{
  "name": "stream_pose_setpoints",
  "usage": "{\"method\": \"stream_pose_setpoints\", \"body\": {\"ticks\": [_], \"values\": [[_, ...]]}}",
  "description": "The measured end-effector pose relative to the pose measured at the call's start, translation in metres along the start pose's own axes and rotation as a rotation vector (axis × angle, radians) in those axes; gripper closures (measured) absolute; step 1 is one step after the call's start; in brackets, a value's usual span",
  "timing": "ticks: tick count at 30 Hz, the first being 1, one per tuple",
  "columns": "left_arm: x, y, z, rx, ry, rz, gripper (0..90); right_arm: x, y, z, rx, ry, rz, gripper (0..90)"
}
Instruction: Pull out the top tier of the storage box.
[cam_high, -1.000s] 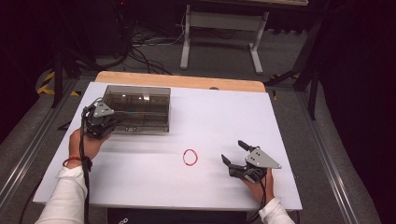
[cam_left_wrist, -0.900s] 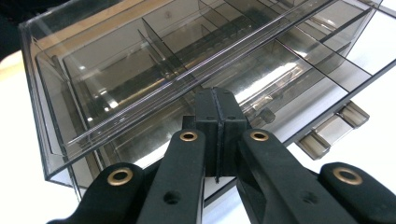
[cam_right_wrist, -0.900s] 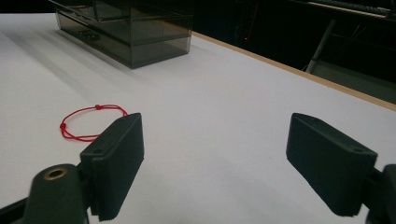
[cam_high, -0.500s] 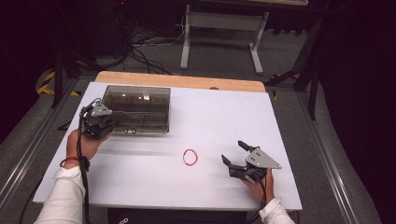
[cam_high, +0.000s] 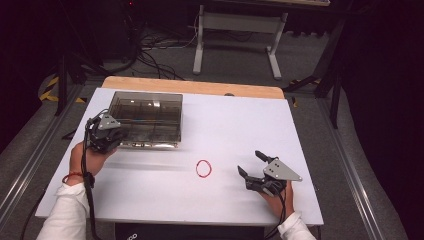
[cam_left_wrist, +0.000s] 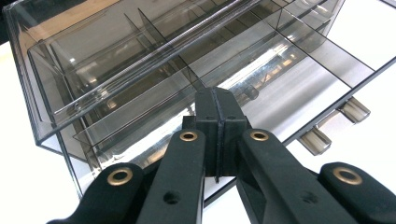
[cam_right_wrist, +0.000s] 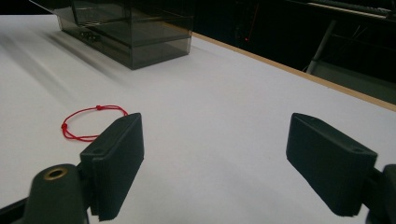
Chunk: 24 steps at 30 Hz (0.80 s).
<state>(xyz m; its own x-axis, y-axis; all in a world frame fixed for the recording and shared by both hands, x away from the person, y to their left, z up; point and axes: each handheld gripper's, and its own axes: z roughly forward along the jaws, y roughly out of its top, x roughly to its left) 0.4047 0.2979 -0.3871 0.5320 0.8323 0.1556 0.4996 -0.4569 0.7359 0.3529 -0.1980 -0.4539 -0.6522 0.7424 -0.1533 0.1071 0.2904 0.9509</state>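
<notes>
A smoky clear compartment box stands at the back left of the white table. My left gripper is at its front left corner. In the left gripper view its jaws are pressed together right against the box's front wall, and I see nothing between them. Two latches stick out along the front edge. A red string loop lies flat near the table's middle. My right gripper rests to the right of it, open and empty, with the loop just beyond its left jaw.
The wooden back edge of the table runs behind the box. Beyond it, cables and a grey metal stand are on the dark floor. The box is far off in the right gripper view.
The left hand has shifted very slightly by the box's front left corner. The right gripper and the red loop have kept still.
</notes>
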Motion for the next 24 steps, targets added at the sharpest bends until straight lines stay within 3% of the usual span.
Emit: {"method": "stream_pose_setpoints", "body": {"ticks": [16,24], "values": [[-0.002,-0.001,-0.006,-0.016,-0.003,0.004,87.5,0.000,0.000,0.000,-0.001,-0.004,0.000,19.9],[-0.005,0.004,-0.023,-0.129,-0.013,0.000,85.6,0.000,0.000,0.000,0.004,0.003,0.002,20.2]]}}
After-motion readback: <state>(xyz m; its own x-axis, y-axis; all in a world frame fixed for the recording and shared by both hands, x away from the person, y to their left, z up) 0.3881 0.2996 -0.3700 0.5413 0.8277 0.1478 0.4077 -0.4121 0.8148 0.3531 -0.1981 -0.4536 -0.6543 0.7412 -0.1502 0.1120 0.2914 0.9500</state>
